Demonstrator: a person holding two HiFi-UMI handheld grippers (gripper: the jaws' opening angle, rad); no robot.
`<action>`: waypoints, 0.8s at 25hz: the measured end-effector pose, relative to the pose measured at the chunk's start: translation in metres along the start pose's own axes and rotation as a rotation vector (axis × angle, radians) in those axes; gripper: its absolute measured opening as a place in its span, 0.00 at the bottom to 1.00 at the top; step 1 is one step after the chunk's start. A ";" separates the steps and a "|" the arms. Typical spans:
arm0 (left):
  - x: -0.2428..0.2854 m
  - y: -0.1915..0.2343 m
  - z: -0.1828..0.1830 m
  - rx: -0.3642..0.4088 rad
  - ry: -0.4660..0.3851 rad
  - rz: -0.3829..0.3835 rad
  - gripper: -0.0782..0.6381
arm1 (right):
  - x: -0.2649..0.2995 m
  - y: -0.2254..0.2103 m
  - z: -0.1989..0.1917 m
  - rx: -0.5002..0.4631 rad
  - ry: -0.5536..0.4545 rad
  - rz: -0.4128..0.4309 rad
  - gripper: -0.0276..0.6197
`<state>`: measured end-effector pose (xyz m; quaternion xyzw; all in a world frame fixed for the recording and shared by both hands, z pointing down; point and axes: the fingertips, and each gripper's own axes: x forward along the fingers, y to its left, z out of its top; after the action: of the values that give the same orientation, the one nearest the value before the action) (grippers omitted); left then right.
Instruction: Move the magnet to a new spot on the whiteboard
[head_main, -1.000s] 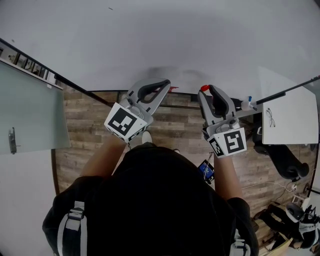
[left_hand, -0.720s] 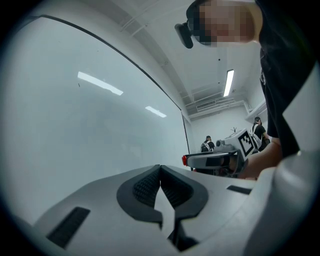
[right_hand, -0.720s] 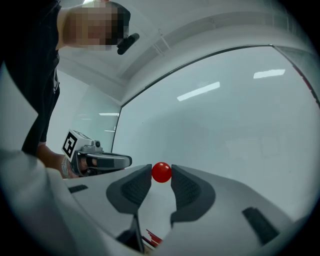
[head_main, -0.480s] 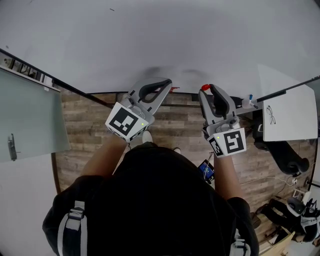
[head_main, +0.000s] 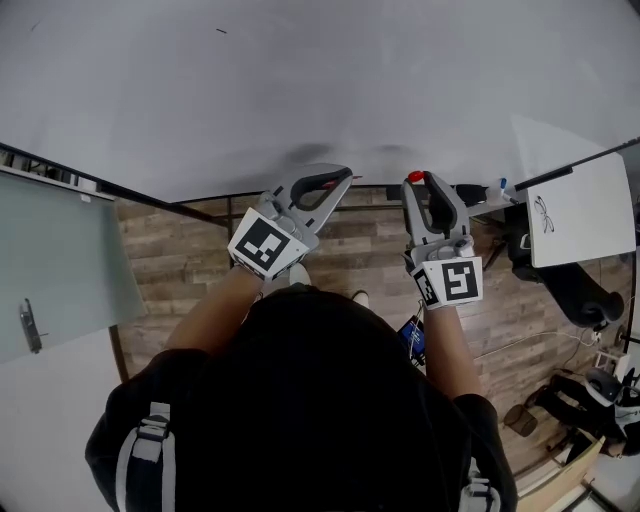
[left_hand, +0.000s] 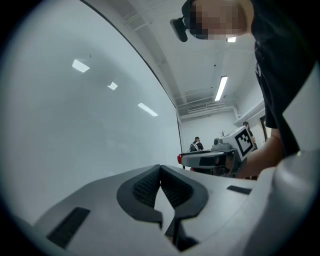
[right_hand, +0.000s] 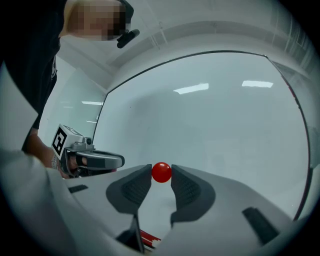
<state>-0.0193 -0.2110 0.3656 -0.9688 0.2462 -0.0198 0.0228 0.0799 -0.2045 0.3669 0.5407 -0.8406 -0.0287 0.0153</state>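
Near the lower edge of the whiteboard (head_main: 300, 80), a person holds two grippers side by side, both aimed at its white face. There is one whiteboard, one magnet and two grippers.

The single magnet (right_hand: 161, 172) is red and looks round like a small ball, so no long axis and no pointing direction can be made out. It sits at the very tip of the right gripper (head_main: 424, 186), low on the whiteboard and to the right of its middle as the head view shows it. Whether the magnet touches the whiteboard's surface cannot be told.

The right gripper's fingers (right_hand: 137, 187) stand a little apart, one dark ribbed pad on each side of the magnet and both pressing on it, so the magnet is clamped between them.

The left gripper (head_main: 340, 178) is just to the left of the right one, also by the whiteboard's lower edge. Its fingers (left_hand: 147, 187) are closed tip to tip, with nothing held between them.

Off the whiteboard's right end stands a smaller white panel (head_main: 585, 220) with a small dark sketch on it.
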 end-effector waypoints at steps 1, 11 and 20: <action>0.001 0.000 -0.005 -0.004 -0.010 -0.009 0.12 | 0.001 0.000 -0.004 -0.002 0.001 -0.014 0.23; 0.005 -0.009 -0.060 -0.016 -0.043 -0.059 0.12 | 0.013 -0.007 -0.073 -0.009 0.043 -0.147 0.23; 0.009 -0.008 -0.080 -0.031 0.000 -0.052 0.12 | 0.028 -0.018 -0.130 0.042 0.088 -0.171 0.23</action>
<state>-0.0115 -0.2115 0.4465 -0.9751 0.2212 -0.0168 0.0073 0.0921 -0.2410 0.4954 0.6115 -0.7902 0.0116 0.0385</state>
